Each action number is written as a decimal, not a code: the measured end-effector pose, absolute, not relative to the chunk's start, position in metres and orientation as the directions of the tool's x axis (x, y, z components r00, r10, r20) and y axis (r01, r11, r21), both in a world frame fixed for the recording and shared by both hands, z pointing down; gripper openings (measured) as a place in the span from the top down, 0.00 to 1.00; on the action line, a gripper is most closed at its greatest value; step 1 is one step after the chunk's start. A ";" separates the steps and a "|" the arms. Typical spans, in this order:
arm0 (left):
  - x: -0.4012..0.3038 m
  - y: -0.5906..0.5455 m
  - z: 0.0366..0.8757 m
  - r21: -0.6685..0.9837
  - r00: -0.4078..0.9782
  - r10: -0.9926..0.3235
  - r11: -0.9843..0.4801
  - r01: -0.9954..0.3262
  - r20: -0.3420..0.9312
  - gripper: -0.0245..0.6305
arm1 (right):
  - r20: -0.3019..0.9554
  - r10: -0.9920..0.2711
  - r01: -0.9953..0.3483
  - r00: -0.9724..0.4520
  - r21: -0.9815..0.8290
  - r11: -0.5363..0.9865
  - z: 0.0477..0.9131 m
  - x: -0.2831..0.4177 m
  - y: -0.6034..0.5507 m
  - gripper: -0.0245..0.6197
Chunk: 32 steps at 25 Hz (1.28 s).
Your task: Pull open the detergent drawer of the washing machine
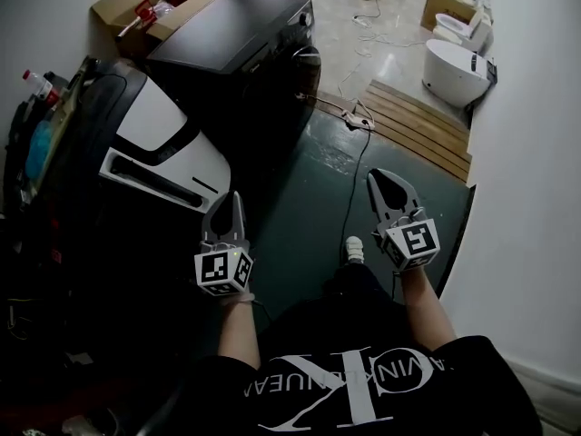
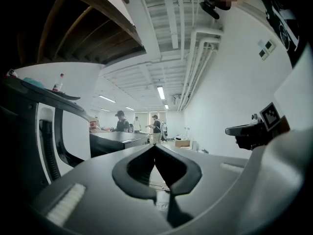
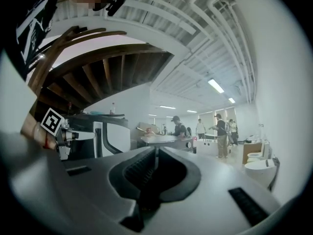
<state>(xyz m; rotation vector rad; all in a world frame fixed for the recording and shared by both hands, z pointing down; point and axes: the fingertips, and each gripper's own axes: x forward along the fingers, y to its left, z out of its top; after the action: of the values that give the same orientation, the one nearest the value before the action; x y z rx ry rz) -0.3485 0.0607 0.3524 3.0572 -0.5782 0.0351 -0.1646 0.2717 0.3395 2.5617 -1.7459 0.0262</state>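
Note:
The nearer washing machine (image 1: 150, 125) stands at the left, black with a white top and front panel. A white strip (image 1: 154, 178) with a dark slot runs along its front edge; I cannot tell whether a drawer is out. My left gripper (image 1: 234, 198) hangs just right of that strip, apart from it, shut and empty. My right gripper (image 1: 381, 178) is further right over the dark green floor, also shut and empty. In the left gripper view the jaws (image 2: 155, 147) meet, with the machine (image 2: 49, 131) at the left. The right gripper view shows closed jaws (image 3: 156, 151) and the machine (image 3: 110, 133) ahead to the left.
A second, all-black machine (image 1: 241, 30) stands behind the first. Cardboard boxes (image 1: 136, 7) are at the back left. White toilets (image 1: 454, 66), a wooden slat platform (image 1: 418, 121) and a cable with a power strip (image 1: 361, 121) lie ahead to the right. People (image 3: 217, 133) stand far off.

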 end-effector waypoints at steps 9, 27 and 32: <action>-0.275 0.028 0.356 0.044 0.897 -0.440 -0.896 -0.442 0.047 0.95 | 0.059 -0.969 -0.971 0.240 0.015 -0.239 0.339 -0.092 0.206 0.94; -0.193 0.009 0.366 0.049 0.782 -0.621 -0.781 -0.623 0.055 0.95 | 0.060 -0.997 -0.998 -0.056 0.027 0.058 0.350 -0.005 0.126 0.94; -0.187 0.008 0.373 0.044 0.761 -0.642 -0.761 -0.647 0.086 0.95 | 0.057 -0.994 -0.995 -0.094 0.014 0.095 0.356 0.003 0.122 0.94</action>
<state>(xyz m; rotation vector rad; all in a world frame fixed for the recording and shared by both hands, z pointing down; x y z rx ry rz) -0.1869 0.0080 0.3731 2.8809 -1.0561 0.1008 0.0035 0.1215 0.3560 2.0785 -2.2861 0.0431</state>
